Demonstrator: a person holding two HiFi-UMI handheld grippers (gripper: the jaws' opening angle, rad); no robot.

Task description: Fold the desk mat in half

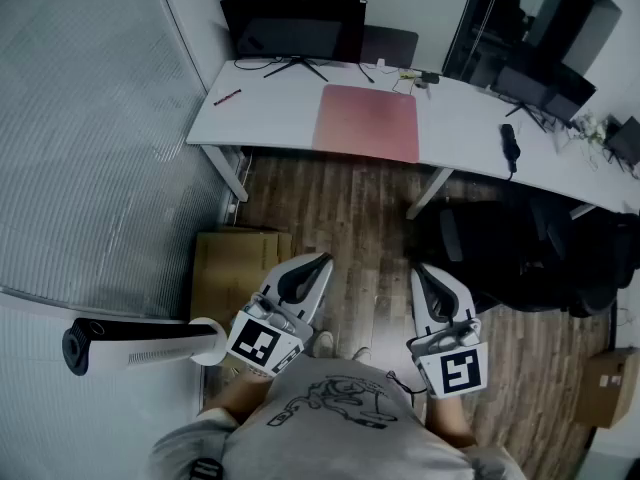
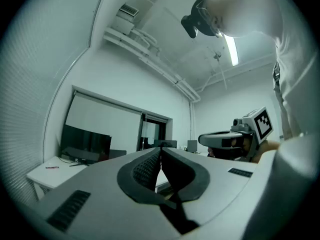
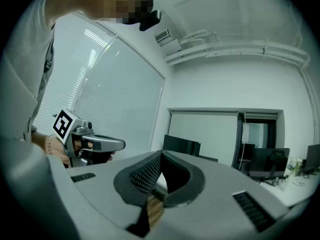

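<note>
A pink desk mat (image 1: 367, 122) lies flat and unfolded on the white desk (image 1: 270, 108), far ahead of both grippers. Low in the head view, close to the person's body, my left gripper (image 1: 324, 259) is shut, with nothing between its jaws. My right gripper (image 1: 419, 269) hangs beside it over the wooden floor, also shut and empty. The left gripper view shows the left gripper (image 2: 160, 151) with its jaw tips touching and the desk small beyond them. In the right gripper view the right gripper (image 3: 161, 155) is likewise pressed together at the tips.
A black monitor (image 1: 293, 28) stands at the back of the desk, with a red pen (image 1: 227, 97) to the left of the mat and a black object (image 1: 510, 146) to its right. A black office chair (image 1: 510, 258) sits right of me. A cardboard box (image 1: 235, 268) and a black-and-white cylinder (image 1: 130, 343) lie to the left.
</note>
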